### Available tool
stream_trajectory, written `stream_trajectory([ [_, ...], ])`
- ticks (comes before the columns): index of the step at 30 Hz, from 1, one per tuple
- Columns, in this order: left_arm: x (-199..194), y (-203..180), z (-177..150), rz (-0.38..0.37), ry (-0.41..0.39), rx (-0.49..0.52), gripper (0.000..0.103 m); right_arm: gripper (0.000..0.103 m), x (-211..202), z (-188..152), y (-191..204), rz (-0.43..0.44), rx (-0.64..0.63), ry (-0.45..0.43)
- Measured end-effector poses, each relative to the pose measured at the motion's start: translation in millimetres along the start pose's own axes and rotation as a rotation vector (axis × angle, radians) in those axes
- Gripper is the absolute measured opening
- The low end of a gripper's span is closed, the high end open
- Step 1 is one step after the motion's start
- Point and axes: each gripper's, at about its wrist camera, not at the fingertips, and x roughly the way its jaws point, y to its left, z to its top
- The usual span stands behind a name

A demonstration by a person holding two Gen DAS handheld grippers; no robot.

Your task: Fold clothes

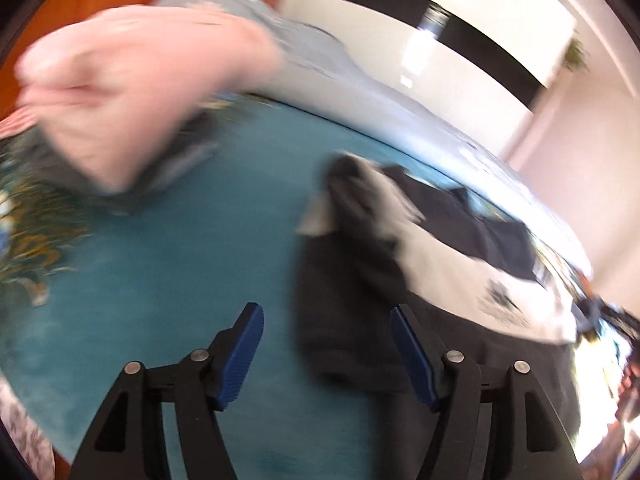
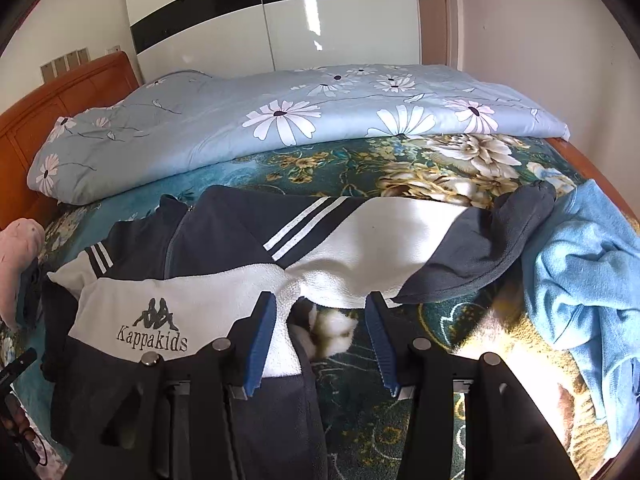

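Navy-and-white Kappakids jacket [image 2: 192, 280] lies half-spread on the bed [image 2: 400, 176]; right tool [image 2: 320, 340] and left tool [image 1: 326, 356] both spread, holding nothing; risk: pinching one fleece layer drags the hem crooked.

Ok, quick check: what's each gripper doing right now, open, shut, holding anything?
Left gripper: open, holding nothing, above the teal blanket.
Right gripper: open, holding nothing, over the jacket edge.
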Motion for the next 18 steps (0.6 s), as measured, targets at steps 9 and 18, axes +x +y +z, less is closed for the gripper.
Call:
stream_trajectory([
  [9, 25.0, -4.7, -4.9, 0.058, 0.024, -0.016, 0.061, 0.048, 8.1, -11.6, 5.0, 0.042, 0.046, 0.024],
  [18, 35.9, -15.7, 4.4, 0.07, 0.07, 0.003, 0.018, 0.048, 7.9, -14.4, 8.9, 0.059, 0.052, 0.029],
])
